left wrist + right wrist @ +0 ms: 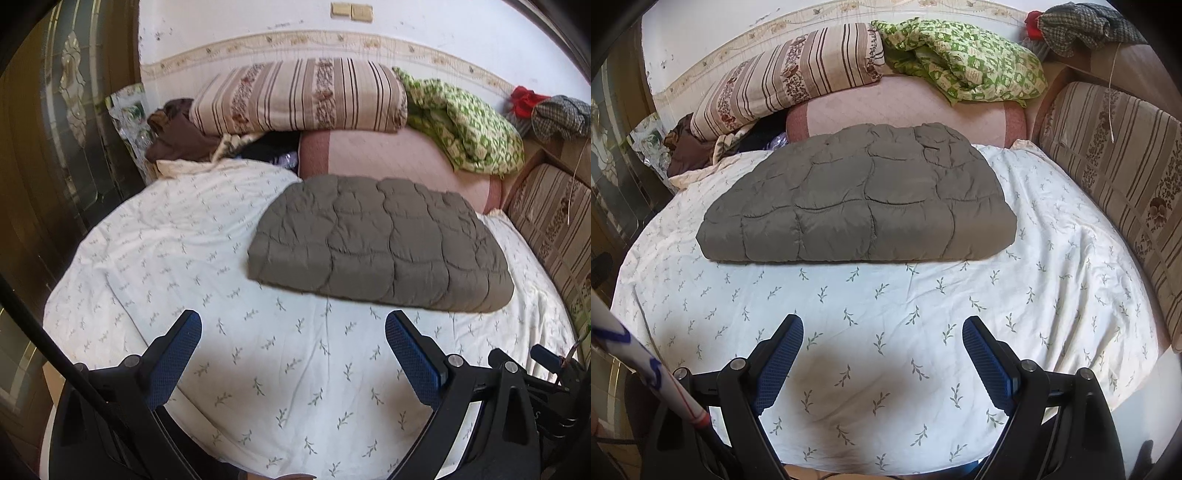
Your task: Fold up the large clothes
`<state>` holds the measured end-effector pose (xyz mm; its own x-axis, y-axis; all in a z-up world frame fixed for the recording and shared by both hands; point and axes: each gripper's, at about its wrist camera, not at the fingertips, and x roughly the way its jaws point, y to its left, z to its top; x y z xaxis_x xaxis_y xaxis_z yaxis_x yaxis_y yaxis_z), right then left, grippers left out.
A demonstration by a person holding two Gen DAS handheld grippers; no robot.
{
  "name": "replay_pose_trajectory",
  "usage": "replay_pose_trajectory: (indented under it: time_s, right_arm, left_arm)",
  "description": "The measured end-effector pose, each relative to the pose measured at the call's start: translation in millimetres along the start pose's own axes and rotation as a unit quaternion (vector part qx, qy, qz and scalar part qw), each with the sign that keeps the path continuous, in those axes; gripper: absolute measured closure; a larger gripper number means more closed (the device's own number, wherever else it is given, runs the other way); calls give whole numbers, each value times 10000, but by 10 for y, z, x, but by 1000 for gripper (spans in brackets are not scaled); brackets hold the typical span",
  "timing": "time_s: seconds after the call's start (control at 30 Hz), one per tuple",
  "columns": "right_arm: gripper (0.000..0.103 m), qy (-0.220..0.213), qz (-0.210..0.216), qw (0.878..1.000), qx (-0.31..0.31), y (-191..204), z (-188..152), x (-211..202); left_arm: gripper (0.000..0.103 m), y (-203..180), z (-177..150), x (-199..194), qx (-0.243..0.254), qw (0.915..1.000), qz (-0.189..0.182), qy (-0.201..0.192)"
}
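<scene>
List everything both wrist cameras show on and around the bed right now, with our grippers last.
Quilted garment: 1, grey-brown, folded into a flat bundle mid-bed.
Bedsheet: 1, white with small leaf print, under the bundle.
Striped quilt: 1, beige and brown, folded at the wall.
Green blanket: 1, green and cream, crumpled beside the striped quilt.
Pink pad: 1, pink, behind the garment.
Brown cloth: 1, dark brown, far left corner.
Checked cloth: 1, black-white, far right ledge.
Red item: 1, red, beside checked cloth.
Left gripper: 1, black, blue pads, open, empty.
Right gripper: 1, same, open, empty.
</scene>
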<state>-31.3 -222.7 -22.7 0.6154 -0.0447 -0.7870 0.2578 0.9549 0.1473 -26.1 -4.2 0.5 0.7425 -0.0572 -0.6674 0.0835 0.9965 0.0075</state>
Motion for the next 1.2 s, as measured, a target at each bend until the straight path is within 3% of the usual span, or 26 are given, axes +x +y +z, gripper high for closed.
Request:
replay_pose_trajectory:
  time_s: [0.67,1.2]
  right_arm:
    - [12,366,-217,9991,-21,31,-14,322]
    - [12,334,-672,9971,-83,18,-3,364]
  left_arm:
    - [4,-101,-131,495,142,9968,-103,774]
    - [4,-144,-188,607,227,9947,-243,976]
